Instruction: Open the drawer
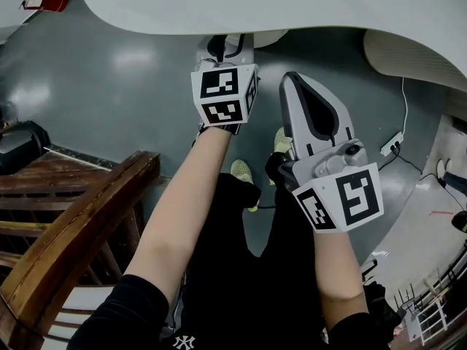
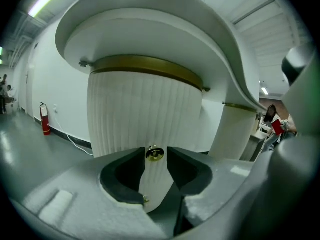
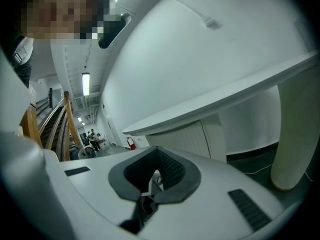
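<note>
A small brass knob (image 2: 154,154) sits on the white ribbed drawer front (image 2: 145,109) of a curved pedestal under a white desk top (image 1: 255,6). My left gripper (image 2: 156,168) is open. The knob shows in the gap between its dark pads, slightly ahead of them and untouched. In the head view that gripper's marker cube (image 1: 225,93) sits at the desk's edge and its jaws are hidden beneath the desk. My right gripper (image 1: 295,80) hangs beside it over the floor, short of the desk. Its pads (image 3: 170,171) meet with nothing between them.
A wooden stair rail (image 1: 73,224) stands close on the left. A second white pedestal (image 2: 240,129) is to the right of the ribbed one. A power strip with a cable (image 1: 392,144) lies on the grey floor. A red fire extinguisher (image 2: 45,120) stands by the far wall.
</note>
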